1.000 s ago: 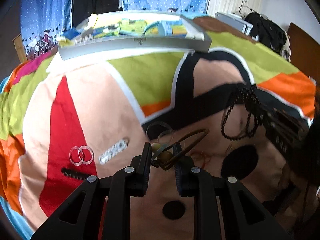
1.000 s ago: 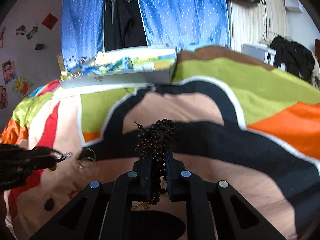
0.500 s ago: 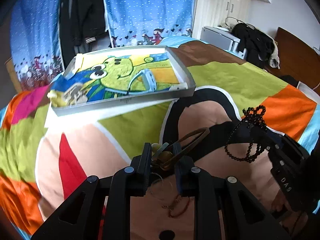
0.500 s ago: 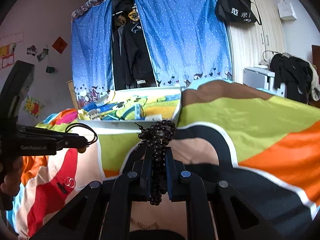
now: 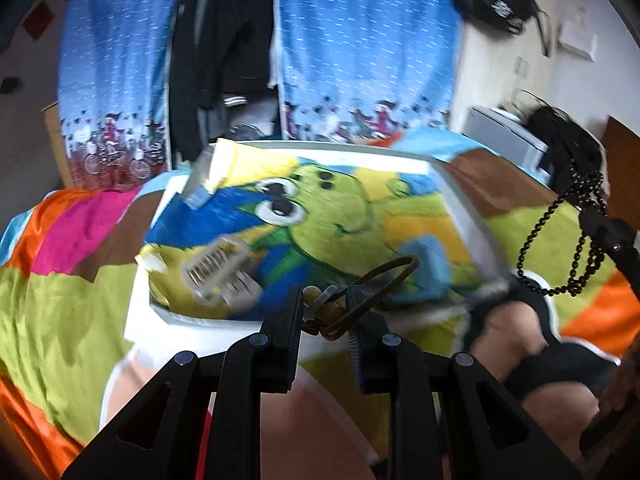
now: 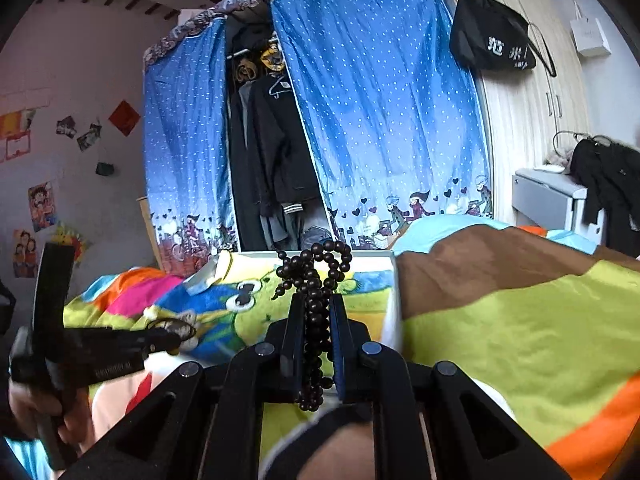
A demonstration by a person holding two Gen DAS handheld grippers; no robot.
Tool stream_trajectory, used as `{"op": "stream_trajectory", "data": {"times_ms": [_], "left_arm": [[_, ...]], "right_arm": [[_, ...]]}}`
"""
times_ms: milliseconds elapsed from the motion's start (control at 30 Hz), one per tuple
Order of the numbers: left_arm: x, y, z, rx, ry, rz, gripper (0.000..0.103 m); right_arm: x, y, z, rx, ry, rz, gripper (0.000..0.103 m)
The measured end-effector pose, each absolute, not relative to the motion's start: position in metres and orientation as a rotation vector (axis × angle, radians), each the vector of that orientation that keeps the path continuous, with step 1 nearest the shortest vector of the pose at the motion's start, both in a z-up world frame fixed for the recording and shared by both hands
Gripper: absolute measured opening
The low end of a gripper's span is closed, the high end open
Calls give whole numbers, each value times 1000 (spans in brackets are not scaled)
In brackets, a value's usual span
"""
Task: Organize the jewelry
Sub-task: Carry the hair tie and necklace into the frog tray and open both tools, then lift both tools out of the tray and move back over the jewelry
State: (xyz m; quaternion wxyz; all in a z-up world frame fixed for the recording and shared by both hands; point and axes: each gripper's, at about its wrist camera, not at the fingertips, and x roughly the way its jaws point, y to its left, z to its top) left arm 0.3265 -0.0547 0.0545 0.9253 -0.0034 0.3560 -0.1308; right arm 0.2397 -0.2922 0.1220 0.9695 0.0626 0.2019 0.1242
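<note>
1. Bedspread: patchwork of green, orange, pink, brown and black, covering the whole near and middle ground in both views.
2. Blue curtains: dotted, with a cartoon border along the hem, hanging at the far side; dark clothes hang in the gap between them.
3. White tray: shallow, with a cartoon frog lining; it lies on the bedspread at the far centre, just beyond both tongs. Inside it, on the left, are a pale hair comb and a small blue-and-white item near the far left corner, too blurred to identify.
4. Black bag: hangs on the wall at the far right, white lettering on it.
5. Left gripper: fingers nearly closed, clamped on a brown cord bracelet with a few round beads at the pinch point. The cord loop sticks out forward and right, held in the air over the tray's near edge. From the right wrist view this gripper appears at the left, with a hand around its handle.
6. Right gripper: fingers close together, gripping a dark bead strand. Loops bunch above the fingertips and the rest hangs down between them. From the left wrist view the strand dangles clear of the bedspread at the far right, to the right of the tray.
</note>
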Motion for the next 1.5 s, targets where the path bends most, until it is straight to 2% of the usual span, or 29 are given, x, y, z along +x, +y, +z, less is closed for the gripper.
{"op": "stream_trajectory", "data": {"times_ms": [267,567,633,700,767,833,900,1033,1100,1200,1333,1500], "left_arm": [[368,-49,38,-44,718,-263,18],[383,-47,14,-57,799,-278,19],[383,-44,12,-80,815,-282,22],[382,-39,14,-108,820,-283,41],[379,-35,18,-135,811,-285,54],[372,-28,24,-182,795,-304,58],[363,-21,31,-220,785,-314,67],[337,-8,54,-283,721,-302,80],[321,-4,69,-284,675,-284,95],[291,0,87,-264,598,-251,101],[247,-1,104,-195,509,-202,101],[197,0,109,-170,485,-193,101]], "right_arm": [[295,-266,80,129,519,202,11],[305,-266,43,139,625,174,12],[305,-265,42,133,634,171,17],[302,-264,42,122,639,161,36],[298,-266,44,118,633,153,50],[293,-266,47,105,626,134,57],[287,-268,52,92,617,116,68],[269,-272,67,77,583,101,84],[255,-273,77,78,556,107,93],[236,-273,89,80,525,119,103],[206,-270,104,71,497,101,103],[164,-266,119,76,468,84,103]]}}
